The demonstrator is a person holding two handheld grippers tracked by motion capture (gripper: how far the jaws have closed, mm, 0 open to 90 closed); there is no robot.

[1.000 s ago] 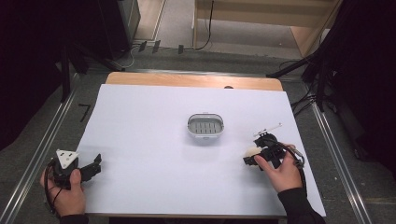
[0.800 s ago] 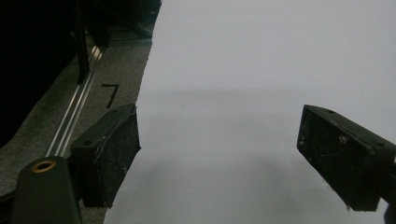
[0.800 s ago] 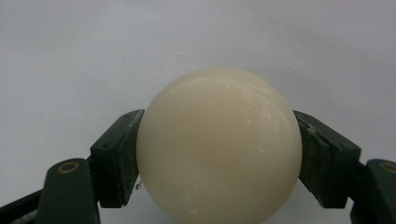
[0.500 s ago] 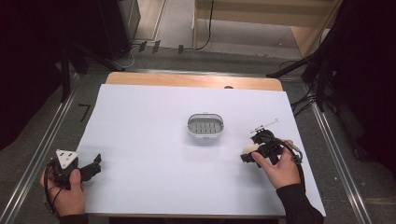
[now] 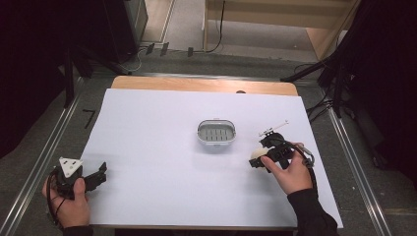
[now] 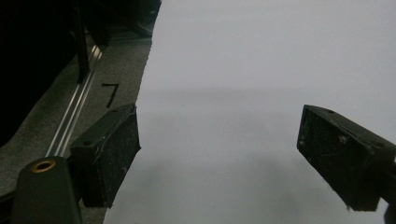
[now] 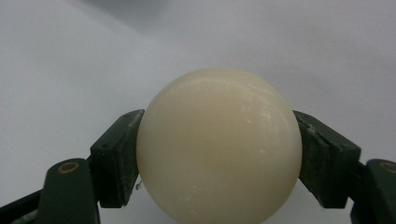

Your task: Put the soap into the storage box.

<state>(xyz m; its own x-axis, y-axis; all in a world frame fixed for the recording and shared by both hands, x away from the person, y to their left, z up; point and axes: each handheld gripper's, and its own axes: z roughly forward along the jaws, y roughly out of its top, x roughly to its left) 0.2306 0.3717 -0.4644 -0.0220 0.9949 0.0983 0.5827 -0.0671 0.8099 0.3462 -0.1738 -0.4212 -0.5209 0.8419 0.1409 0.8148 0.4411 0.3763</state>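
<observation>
Soap, a cream-white rounded bar, sits clamped between the two black jaws of the right gripper, one pad pressing on each of its sides. In the right gripper view it looks nearly round, so its long axis seems to run along the line of sight, with one blunt end facing the camera; how long it is cannot be told. In the high view the soap shows as a pale lump at the gripper's left tip, at the right of the white sheet, nearer the near edge than the far one. It points left, toward the middle of the sheet. Whether it rests on the sheet or hangs just above it cannot be told.

The right hand wraps the gripper body from the near side. A grey soap dish with a slotted floor stands near the sheet's middle, to the left of the soap and a little farther off, apart from it.

The left gripper lies at the near left corner in the left hand, its jaws spread wide over bare sheet, holding nothing.
</observation>
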